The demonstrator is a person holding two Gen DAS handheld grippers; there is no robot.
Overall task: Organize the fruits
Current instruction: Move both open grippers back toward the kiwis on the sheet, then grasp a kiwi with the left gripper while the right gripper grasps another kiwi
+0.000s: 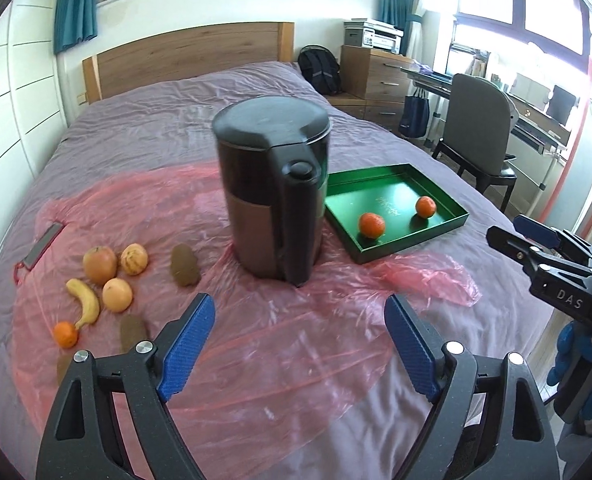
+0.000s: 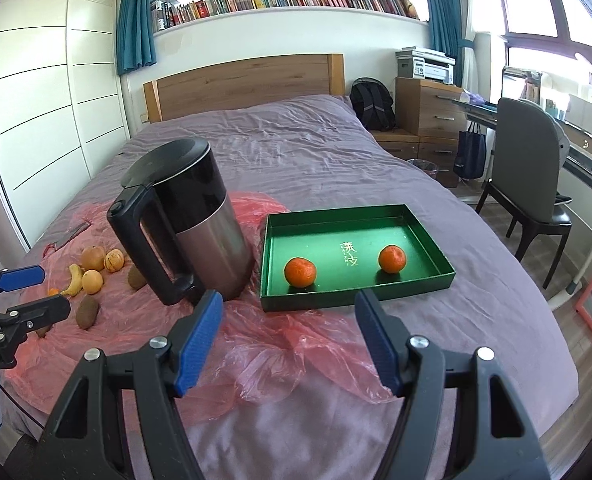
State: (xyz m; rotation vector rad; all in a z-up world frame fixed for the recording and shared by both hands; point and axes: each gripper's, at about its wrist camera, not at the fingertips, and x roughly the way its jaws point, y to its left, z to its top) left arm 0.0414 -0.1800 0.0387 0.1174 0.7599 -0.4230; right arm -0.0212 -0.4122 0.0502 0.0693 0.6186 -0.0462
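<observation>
A green tray (image 1: 447, 228) (image 2: 274, 236) lies on the bed and holds two tangerines (image 1: 371, 225) (image 2: 300, 271), the second (image 2: 392, 259) further right. On the pink plastic sheet to the left lie an apple (image 1: 100, 265), a banana (image 1: 84, 302), oranges (image 1: 117, 295), a small tangerine (image 1: 65, 334) and kiwis (image 1: 184, 265). My left gripper (image 1: 299, 316) is open and empty above the sheet, in front of the kettle. My right gripper (image 2: 290, 314) is open and empty just before the tray's near edge.
A black and steel kettle (image 1: 274, 192) (image 2: 188, 220) stands between the fruit pile and the tray. A flat grey item (image 1: 42, 246) lies at the sheet's left edge. A chair (image 2: 531, 184) and desk stand right of the bed.
</observation>
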